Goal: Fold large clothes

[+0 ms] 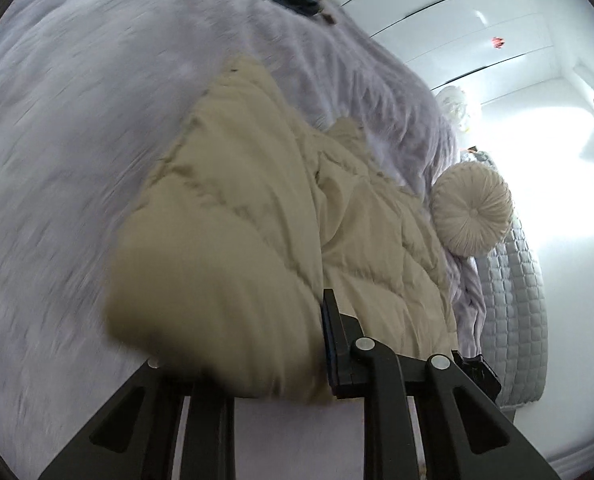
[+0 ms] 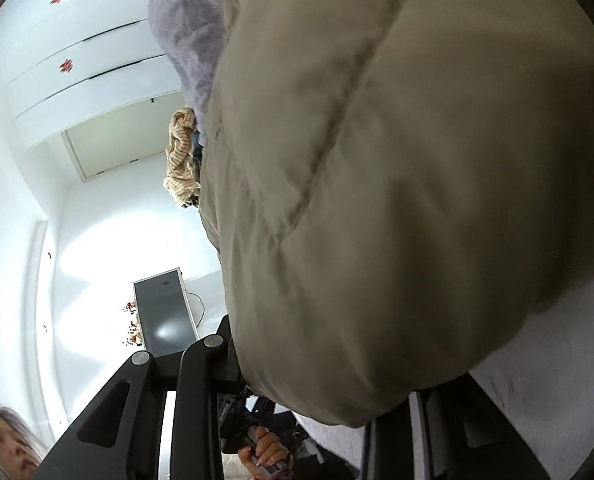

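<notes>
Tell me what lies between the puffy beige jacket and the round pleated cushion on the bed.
In the left wrist view, only a narrow strip of lavender bedspread shows between the beige jacket and the round cushion; nothing else sits there.

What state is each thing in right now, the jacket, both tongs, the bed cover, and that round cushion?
Beige puffer jacket: lifted at the near edge, partly folded over, rest lying on the bed.
Left tongs: shut on the jacket's padded edge.
Right tongs: jacket bulges between the fingers; grip cannot be confirmed.
Lilac bed cover: spread out, wrinkled.
Round cushion: standing on edge at the bedside.
Monitor: screen dark.
</notes>
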The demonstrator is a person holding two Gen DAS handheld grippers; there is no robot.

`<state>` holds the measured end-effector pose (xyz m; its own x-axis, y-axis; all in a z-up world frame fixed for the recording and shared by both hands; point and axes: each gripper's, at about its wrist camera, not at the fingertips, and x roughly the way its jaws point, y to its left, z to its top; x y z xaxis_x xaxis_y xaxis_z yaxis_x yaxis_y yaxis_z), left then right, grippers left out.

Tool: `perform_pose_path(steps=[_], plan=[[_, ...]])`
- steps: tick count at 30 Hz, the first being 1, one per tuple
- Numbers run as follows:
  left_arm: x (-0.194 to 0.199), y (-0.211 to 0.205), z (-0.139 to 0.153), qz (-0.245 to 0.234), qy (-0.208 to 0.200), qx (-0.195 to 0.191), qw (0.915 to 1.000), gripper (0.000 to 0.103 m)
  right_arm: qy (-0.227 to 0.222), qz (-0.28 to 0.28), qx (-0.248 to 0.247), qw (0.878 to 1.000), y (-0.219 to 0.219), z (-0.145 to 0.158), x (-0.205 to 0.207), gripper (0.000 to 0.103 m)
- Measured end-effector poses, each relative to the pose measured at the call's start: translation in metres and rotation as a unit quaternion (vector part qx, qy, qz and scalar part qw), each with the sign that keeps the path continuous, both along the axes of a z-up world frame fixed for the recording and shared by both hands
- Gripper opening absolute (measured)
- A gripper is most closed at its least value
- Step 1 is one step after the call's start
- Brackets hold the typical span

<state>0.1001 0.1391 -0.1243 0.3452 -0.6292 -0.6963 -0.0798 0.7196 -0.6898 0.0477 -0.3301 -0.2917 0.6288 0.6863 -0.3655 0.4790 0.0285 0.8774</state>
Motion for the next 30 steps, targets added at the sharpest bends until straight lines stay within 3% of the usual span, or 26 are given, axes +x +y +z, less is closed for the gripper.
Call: perform_pose_path(steps=[4, 8, 11, 19, 21, 23, 27, 29, 30], plan=[[-0.039, 0.026, -0.015, 0.008, 0.036, 0.0, 0.9993, 0.023, 0.027, -0.013, 0.014, 0.999, 0.001, -0.02, -0.037, 0.033], [-0.056, 0.045, -0.039, 0.022, 0.064, 0.026, 0.9973, 0.023, 0.044, -0.02, 0.014, 0.999, -0.006, -0.039, -0.038, 0.037], [-0.057, 0.045, -0.044, 0.022, 0.074, 0.042, 0.9961, 0.023, 0.054, -0.009, 0.001, 0.999, -0.014, -0.035, -0.035, 0.039], [-0.054, 0.029, -0.008, -0.043, 0.062, 0.134, 0.9881, 0.023, 0.105, 0.031, -0.063, 0.992, -0.029, 0.003, -0.032, 0.061], [-0.055, 0.024, 0.004, -0.067, 0.057, 0.158, 0.9835, 0.023, 0.11, 0.042, -0.084, 0.99, -0.029, 0.017, -0.025, 0.074], [-0.057, 0.025, 0.013, -0.077, 0.051, 0.173, 0.9806, 0.023, 0.109, 0.041, -0.101, 0.988, -0.037, 0.033, -0.027, 0.08], [-0.055, 0.039, 0.026, -0.05, 0.05, 0.178, 0.9815, 0.023, 0.114, 0.028, -0.111, 0.987, -0.046, 0.05, -0.064, 0.08], [-0.048, 0.044, 0.028, -0.029, 0.052, 0.186, 0.9808, 0.024, 0.128, 0.016, -0.109, 0.986, -0.057, 0.041, -0.079, 0.08], [-0.044, 0.046, 0.026, -0.023, 0.056, 0.189, 0.9802, 0.039, 0.133, 0.009, -0.103, 0.986, -0.058, 0.044, -0.09, 0.08]])
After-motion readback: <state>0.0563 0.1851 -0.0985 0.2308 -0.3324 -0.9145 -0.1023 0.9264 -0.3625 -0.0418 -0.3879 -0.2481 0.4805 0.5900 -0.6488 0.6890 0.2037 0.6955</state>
